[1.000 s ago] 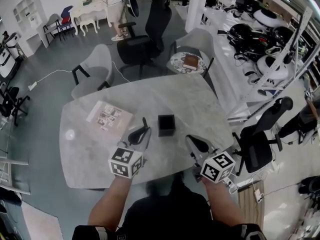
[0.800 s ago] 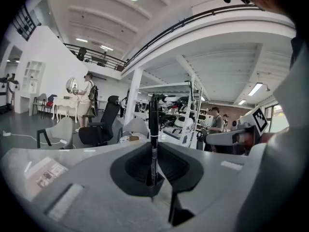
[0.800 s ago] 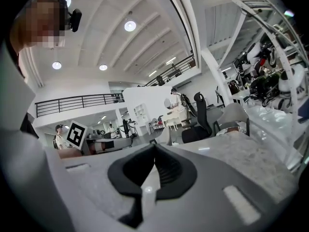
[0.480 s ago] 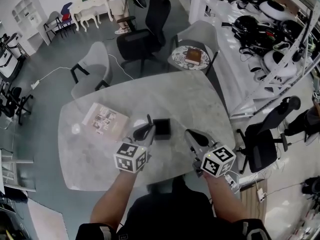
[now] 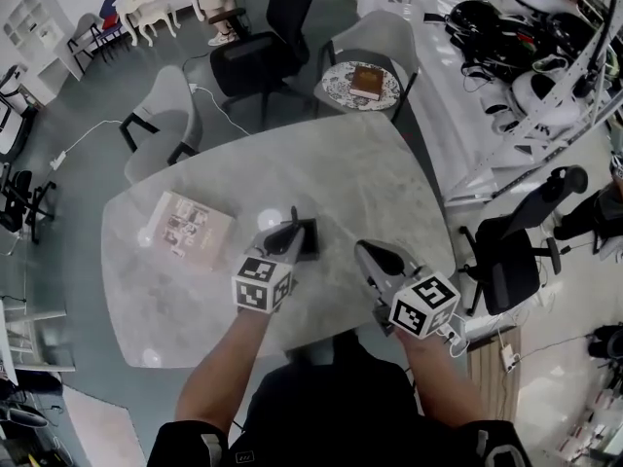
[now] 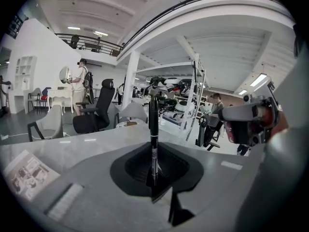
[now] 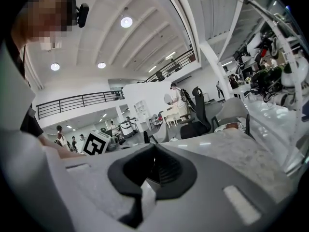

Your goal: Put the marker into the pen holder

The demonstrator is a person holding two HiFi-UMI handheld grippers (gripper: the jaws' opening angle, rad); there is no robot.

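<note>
In the head view my left gripper (image 5: 288, 234) is shut on a black marker (image 5: 294, 218) that stands upright. It sits right at the near left side of the black square pen holder (image 5: 310, 237) and hides part of it. I cannot tell whether the marker's lower end is inside the holder. The left gripper view shows the marker (image 6: 153, 129) clamped upright where the left gripper (image 6: 153, 177) closes. My right gripper (image 5: 367, 253) hovers to the holder's right, apart from it. Seen in its own view, the right gripper (image 7: 153, 167) is shut with nothing in it.
The grey marble table (image 5: 341, 183) carries a booklet (image 5: 190, 230) at its left. Beyond the far edge stand a grey chair (image 5: 165, 115), a black chair (image 5: 263, 47) and a round side table (image 5: 360, 84) holding a book. A black office chair (image 5: 506, 261) stands at the right.
My left gripper has carried the marker forward and to the right, up against the pen holder, and now covers part of it. The right gripper has barely moved.
</note>
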